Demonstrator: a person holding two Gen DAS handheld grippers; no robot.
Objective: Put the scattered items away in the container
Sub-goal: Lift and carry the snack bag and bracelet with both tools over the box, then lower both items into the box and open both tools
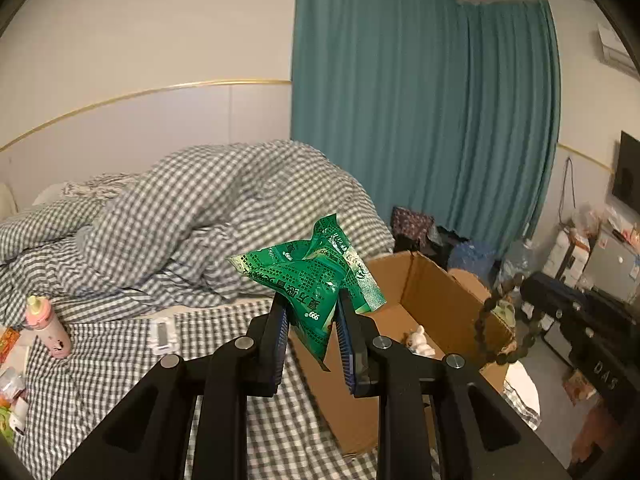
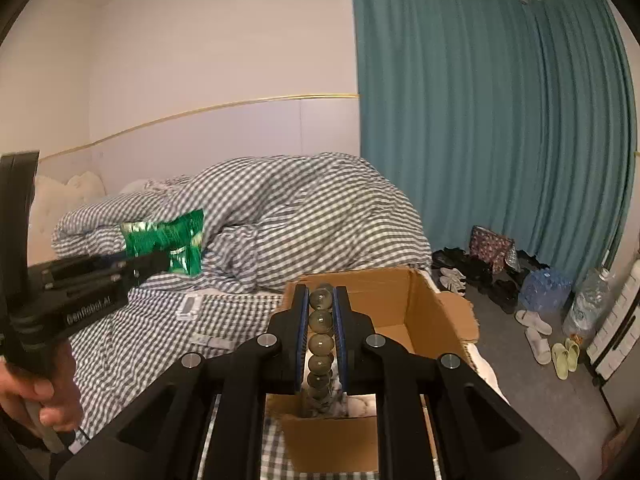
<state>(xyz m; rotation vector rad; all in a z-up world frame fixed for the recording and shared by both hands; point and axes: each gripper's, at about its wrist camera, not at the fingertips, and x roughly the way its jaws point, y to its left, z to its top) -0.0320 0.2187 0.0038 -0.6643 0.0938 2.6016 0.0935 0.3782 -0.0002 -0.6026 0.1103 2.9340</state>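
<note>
My left gripper [image 1: 311, 300] is shut on a crumpled green foil packet [image 1: 316, 276], held in the air at the near left edge of an open cardboard box [image 1: 436, 292]. A small white figurine [image 1: 420, 344] lies inside the box. My right gripper [image 2: 320, 292] is shut on a string of dark round beads [image 2: 320, 344], which hangs over the box [image 2: 384, 300]. In the left wrist view the bead string [image 1: 500, 320] dangles at the box's right side. The right wrist view shows the left gripper [image 2: 160, 260] with the packet [image 2: 172, 236] and a hand [image 2: 44, 396] on its handle.
The box sits on a bed with a grey checked sheet [image 1: 120, 360] and a bunched duvet [image 1: 200, 208]. A pink bottle [image 1: 46, 328], a white flat item [image 1: 162, 334] and small packets lie at the left. Teal curtains, shoes [image 2: 536, 336] and water bottles lie beyond.
</note>
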